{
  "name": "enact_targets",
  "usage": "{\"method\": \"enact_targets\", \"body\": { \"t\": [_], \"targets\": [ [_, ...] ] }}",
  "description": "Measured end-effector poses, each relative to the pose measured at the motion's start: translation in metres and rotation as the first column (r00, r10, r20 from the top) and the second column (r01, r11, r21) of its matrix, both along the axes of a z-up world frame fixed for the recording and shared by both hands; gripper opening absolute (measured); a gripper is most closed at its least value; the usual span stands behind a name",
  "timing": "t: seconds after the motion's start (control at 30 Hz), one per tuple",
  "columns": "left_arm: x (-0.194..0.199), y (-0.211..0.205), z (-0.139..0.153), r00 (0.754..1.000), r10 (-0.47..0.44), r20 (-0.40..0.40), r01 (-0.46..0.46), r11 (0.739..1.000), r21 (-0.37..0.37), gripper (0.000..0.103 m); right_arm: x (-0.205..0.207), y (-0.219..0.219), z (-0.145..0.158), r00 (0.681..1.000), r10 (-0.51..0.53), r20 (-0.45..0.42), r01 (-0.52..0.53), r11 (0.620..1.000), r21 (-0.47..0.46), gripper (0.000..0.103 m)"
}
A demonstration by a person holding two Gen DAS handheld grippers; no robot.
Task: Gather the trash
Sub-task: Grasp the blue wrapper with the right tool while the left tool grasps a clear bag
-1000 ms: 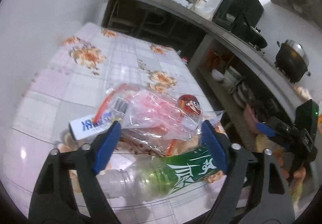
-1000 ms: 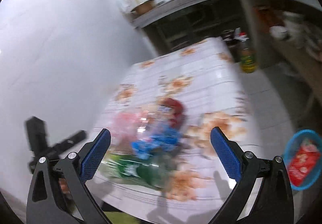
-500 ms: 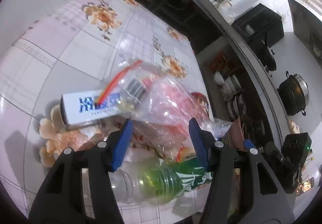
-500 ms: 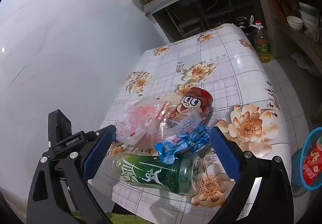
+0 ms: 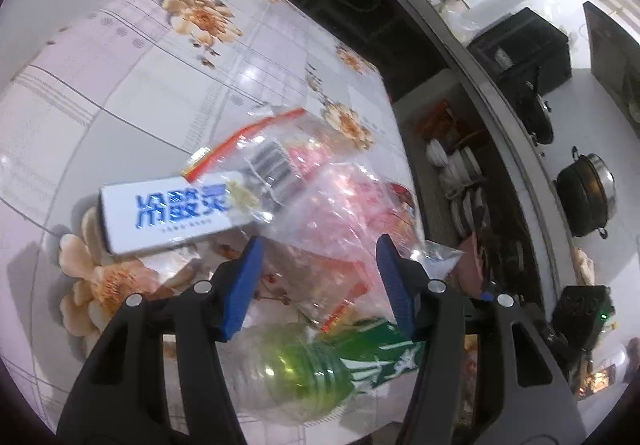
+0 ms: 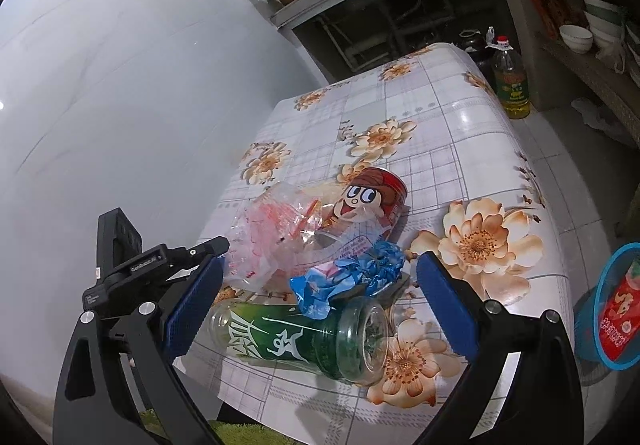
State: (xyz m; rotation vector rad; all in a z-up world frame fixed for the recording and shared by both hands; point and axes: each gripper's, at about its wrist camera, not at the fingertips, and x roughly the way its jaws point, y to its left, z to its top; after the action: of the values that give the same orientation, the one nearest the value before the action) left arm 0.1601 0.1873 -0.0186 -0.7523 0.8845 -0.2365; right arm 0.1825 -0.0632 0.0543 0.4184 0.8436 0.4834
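While the trash sits heaped near the front edge of the flowered table (image 6: 460,117), the left gripper (image 5: 318,277) hangs over it, fingers about half apart and straddling the crumpled clear bag (image 5: 336,201); whether they pinch it I cannot tell. A white box (image 5: 168,217) lies just left of the bag, a green bottle (image 6: 296,337) on its side below. The right gripper (image 6: 316,309) is spread wide around the bottle and blue wrapper (image 6: 348,277), gripping nothing. A red can (image 6: 376,193) lies behind.

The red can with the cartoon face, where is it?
In the right wrist view the red can lies on the flowered table, behind the clear plastic bag and blue wrapper.
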Motion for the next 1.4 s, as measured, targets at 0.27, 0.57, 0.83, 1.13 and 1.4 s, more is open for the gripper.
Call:
{"method": "enact_targets", "body": {
  "t": [0.27, 0.57, 0.83, 1.13, 1.4],
  "targets": [
    [0.005, -0.008, -0.006, 0.998, -0.067, -0.018, 0.063, 0.982, -0.175, 0.054, 0.002, 0.001, -0.004, 1.000, 0.014, -0.008, -0.014, 1.000, 0.011, 0.091],
    [0.012, -0.022, -0.012, 0.994, -0.064, -0.094, 0.050, 0.989, -0.141, 0.034, 0.003, -0.005, -0.007, 1.000, 0.008, -0.011, -0.008, 1.000, 0.018, 0.088],
    [0.008, -0.021, -0.010, 0.997, -0.051, -0.064, 0.046, 0.995, -0.089, 0.005, 0.005, -0.009, -0.007, 1.000, -0.019, -0.009, 0.019, 1.000, 0.008, 0.086],
    [-0.007, -0.013, 0.005, 0.998, -0.029, 0.051, 0.032, 0.997, -0.064, 0.003, 0.010, -0.023, -0.016, 0.997, -0.063, -0.042, 0.064, 0.998, 0.023, 0.086],
    [-0.024, -0.005, 0.027, 0.981, -0.003, 0.193, 0.018, 0.997, -0.076, 0.003, 0.038, -0.035, -0.052, 0.969, -0.067, -0.237, 0.100, 0.986, 0.131, 0.082]
  ]
}}
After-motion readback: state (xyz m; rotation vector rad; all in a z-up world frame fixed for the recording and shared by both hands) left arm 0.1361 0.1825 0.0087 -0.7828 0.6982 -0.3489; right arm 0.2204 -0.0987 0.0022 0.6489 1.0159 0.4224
